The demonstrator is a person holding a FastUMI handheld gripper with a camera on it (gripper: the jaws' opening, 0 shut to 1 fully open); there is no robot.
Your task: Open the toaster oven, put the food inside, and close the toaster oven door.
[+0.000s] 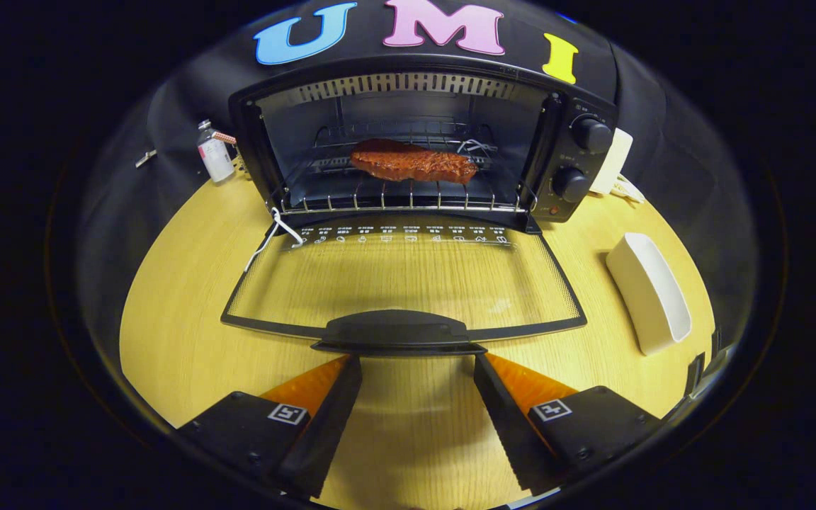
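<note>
Our gripper (pixel 416 365) gapes wide, empty, its tips under the door handle (pixel 397 331); beyond, steak (pixel 411 163) rests inside the toaster oven (pixel 578 152).

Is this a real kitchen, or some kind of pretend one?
Probably a pretend one: a test booth set up like a kitchen counter. A toaster oven stands open on a wooden table with a steak on its rack, and black cloth hangs behind. The open gripper sits just before the door handle.

1 small bottle (pixel 214 156) stands upright on the wooden table (pixel 181 283) (rear corner); 1 white dish (pixel 649 292) lies well apart.
</note>
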